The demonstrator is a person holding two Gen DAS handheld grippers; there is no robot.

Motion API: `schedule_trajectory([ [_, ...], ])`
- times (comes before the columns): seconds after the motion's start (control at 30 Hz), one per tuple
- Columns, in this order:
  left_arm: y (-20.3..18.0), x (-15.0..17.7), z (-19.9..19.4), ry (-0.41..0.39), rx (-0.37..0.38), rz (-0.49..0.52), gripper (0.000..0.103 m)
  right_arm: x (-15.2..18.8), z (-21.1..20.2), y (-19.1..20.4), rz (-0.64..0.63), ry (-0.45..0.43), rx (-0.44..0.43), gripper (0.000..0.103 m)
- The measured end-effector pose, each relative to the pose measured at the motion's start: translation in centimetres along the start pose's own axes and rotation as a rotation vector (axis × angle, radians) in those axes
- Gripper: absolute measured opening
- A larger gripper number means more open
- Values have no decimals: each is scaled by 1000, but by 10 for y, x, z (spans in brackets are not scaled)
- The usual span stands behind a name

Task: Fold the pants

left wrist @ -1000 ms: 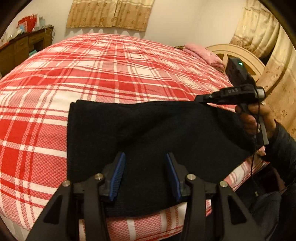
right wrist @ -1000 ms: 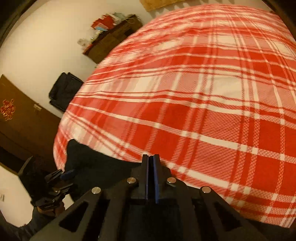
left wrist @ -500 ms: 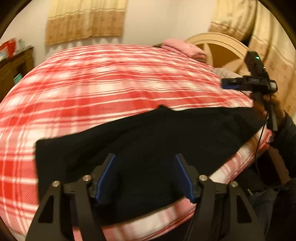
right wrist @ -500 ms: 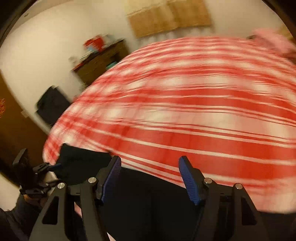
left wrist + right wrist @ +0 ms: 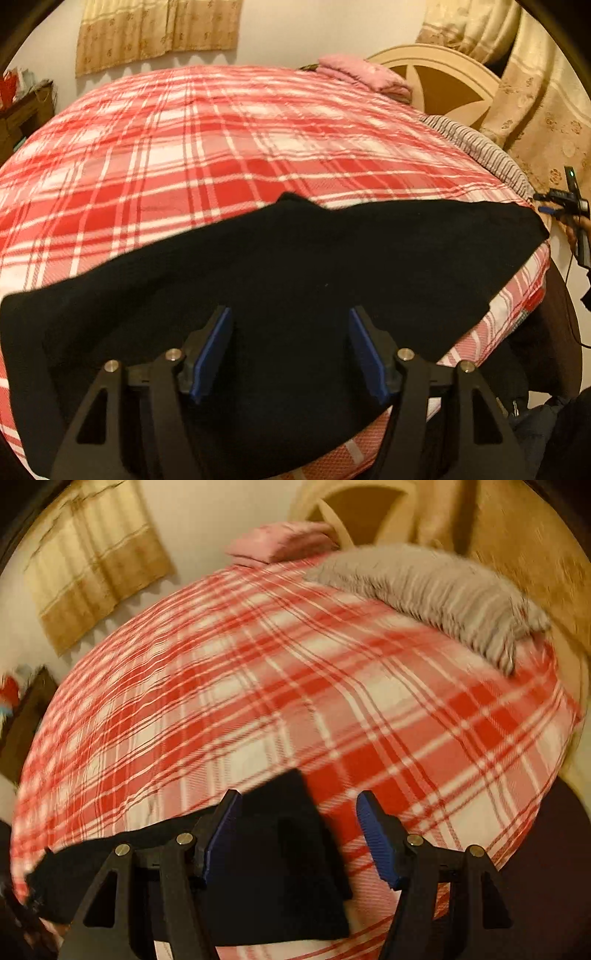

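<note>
Since a second ago our right gripper (image 5: 299, 834) has opened; both grippers' fingers gape (left gripper (image 5: 290, 350) too) above black pants (image 5: 295, 266) stretched along the bed (image 5: 221, 147).

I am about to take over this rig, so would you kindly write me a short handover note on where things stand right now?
Left gripper: open, holding nothing, poised above the black pants.
Right gripper: open, holding nothing, over one end of the pants.
Pants: spread lengthwise along the near edge of the plaid bed, released by both grippers.
Done: pants lie on the bed; how many folds they already have is unclear.
Left: grasp the ends, fold them over and tidy the stack.
</note>
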State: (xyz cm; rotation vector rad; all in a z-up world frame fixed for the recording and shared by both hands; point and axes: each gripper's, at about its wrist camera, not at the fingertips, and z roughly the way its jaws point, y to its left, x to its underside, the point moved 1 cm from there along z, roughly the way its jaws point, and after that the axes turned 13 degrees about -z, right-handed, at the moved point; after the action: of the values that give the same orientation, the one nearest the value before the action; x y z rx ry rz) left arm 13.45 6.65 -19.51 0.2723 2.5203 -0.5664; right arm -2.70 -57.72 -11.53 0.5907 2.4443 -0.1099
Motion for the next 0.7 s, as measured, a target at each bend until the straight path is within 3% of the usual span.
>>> schedule_trajectory([
  [0.07, 0, 2, 1, 8, -9, -4, 67, 3, 15, -16, 59, 44, -79, 48],
  [0.13, -1, 3, 1, 8, -14, -2, 67, 7, 28, -15, 69, 88, -110, 45],
  [0.17, -1, 2, 2, 9, -15, -3, 67, 7, 34, -15, 69, 103, -128, 38],
  [0.2, -1, 3, 3, 11, -17, -4, 67, 10, 37, -9, 66, 105, -140, 33],
  [0.23, 0, 2, 4, 12, -18, -6, 67, 11, 37, -6, 53, 101, -132, 20],
  [0.33, 0, 4, 5, 14, -21, -6, 68, 12, 23, 10, -3, 49, -112, 12],
  [0.6, 0, 3, 6, 7, -17, -8, 69, -13, -18, 44, -153, -142, -22, 10],
  [0.7, 1, 4, 6, 0, -14, -5, 70, -16, 8, 43, -179, -86, 46, 10],
])
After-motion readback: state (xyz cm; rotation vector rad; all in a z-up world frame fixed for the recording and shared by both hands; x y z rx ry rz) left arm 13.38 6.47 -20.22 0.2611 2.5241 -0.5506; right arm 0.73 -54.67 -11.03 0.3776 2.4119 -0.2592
